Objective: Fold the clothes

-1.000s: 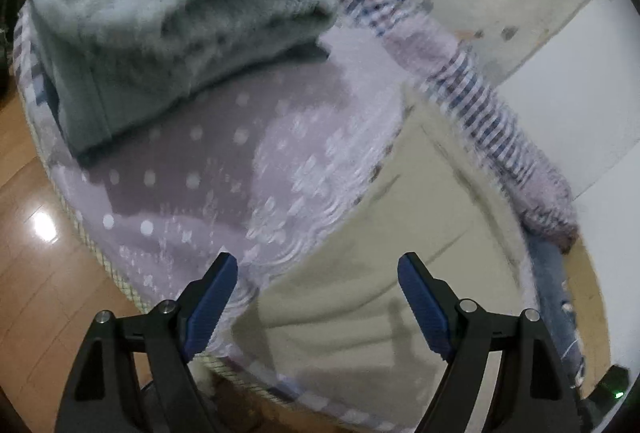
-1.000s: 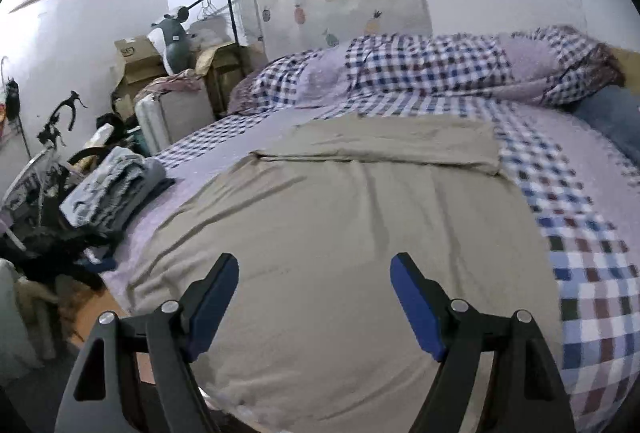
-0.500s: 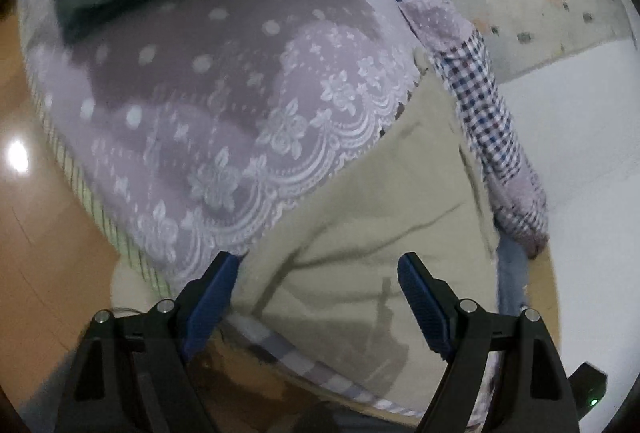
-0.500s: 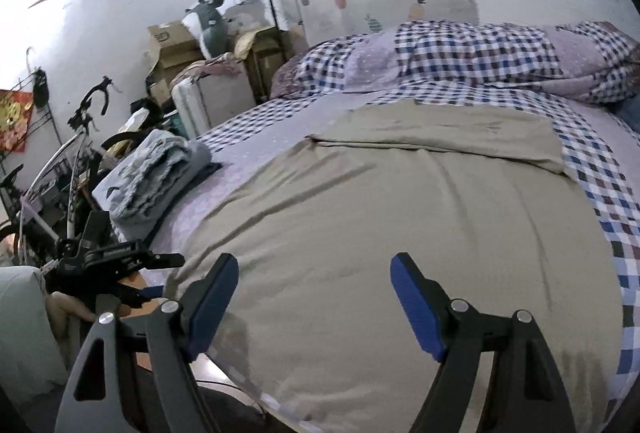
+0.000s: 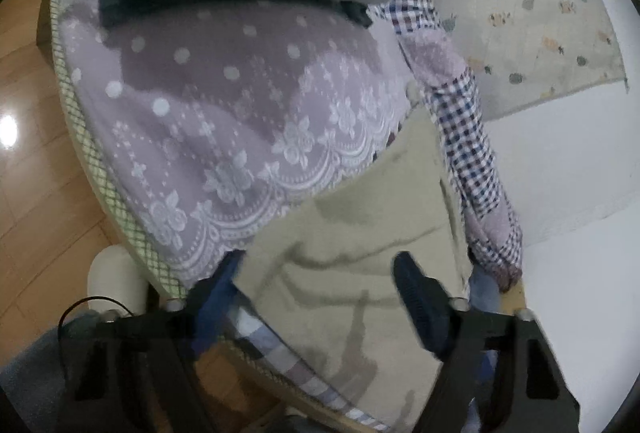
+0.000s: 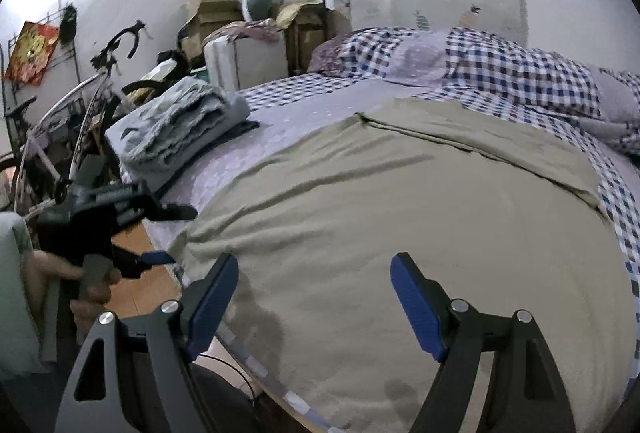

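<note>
Left gripper (image 5: 316, 289) angled downward, jaws closing, blue pads (image 5: 416, 293) either side of a cloth corner and not yet pressing on it; seen from the right wrist view as a black frame (image 6: 120, 217) low on the left, gripped from below by a bare hand (image 6: 86, 275). Right gripper (image 6: 314, 299) likewise tilted down, jaws standing wide apart with nothing clamped between the blue pads (image 6: 414, 303). Both grippers near each other, left one off to the right one's left side.
</note>
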A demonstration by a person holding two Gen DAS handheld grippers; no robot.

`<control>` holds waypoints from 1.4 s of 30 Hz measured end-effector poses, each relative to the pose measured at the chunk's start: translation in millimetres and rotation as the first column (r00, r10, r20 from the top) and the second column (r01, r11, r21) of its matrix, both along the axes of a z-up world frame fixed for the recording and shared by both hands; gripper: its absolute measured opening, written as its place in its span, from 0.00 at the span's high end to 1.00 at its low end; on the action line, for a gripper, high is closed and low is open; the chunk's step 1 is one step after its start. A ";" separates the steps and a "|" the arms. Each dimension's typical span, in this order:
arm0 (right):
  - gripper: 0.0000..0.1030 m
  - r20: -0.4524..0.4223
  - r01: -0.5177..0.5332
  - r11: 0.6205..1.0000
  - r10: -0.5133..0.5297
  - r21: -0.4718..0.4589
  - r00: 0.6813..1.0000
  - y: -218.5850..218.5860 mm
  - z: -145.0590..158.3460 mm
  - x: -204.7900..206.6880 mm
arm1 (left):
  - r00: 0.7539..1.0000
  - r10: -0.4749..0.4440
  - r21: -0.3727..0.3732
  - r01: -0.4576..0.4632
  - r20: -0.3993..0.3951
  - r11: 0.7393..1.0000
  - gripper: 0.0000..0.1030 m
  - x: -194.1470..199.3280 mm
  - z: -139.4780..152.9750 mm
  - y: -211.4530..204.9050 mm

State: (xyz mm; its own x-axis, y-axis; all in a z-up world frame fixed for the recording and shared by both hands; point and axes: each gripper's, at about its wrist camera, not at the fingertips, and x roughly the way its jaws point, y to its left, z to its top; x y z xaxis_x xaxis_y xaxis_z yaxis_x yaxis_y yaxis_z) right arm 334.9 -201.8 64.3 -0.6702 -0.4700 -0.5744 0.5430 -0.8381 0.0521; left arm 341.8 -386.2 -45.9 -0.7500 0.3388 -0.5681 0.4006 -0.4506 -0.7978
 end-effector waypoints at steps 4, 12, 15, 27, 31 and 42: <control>0.20 0.000 -0.022 1.000 0.022 0.013 1.000 -11.5 -4.7 -2.2 | 1.000 -0.008 0.020 0.008 0.010 1.000 0.68 -3.4 -4.1 -2.1; 0.20 -0.060 -0.155 0.980 0.164 0.123 0.985 -62.1 -20.8 9.2 | 0.998 0.008 0.088 -0.003 -0.065 0.996 0.90 4.7 10.7 -6.4; 0.20 -0.097 -0.221 0.958 0.241 0.182 0.966 -86.6 -27.9 18.8 | 0.994 0.013 0.130 0.001 -0.105 0.992 0.90 11.6 17.9 -9.1; 0.48 -0.256 -0.258 0.849 0.406 0.462 0.877 -160.5 -68.6 35.7 | 0.988 0.011 0.229 0.025 -0.152 0.973 0.91 15.2 26.0 -20.1; 0.88 -0.260 -0.241 0.828 0.413 0.507 0.873 -171.8 -80.2 24.3 | 0.992 0.020 0.232 0.010 -0.125 0.973 0.91 10.2 23.1 -17.6; 0.98 -0.231 -0.269 0.893 0.366 0.362 0.902 -167.4 -47.8 8.5 | 0.996 0.030 0.330 0.000 -0.086 0.944 0.35 7.3 2.5 -7.7</control>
State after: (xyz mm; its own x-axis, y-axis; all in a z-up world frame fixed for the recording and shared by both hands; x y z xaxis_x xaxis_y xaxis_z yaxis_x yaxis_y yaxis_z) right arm 343.4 -369.2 16.4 -0.6720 -0.5128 -0.5343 0.7330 -0.5633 -0.3814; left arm 349.1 -393.9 -43.4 -0.7987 0.4839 -0.3577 0.3261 -0.1516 -0.9331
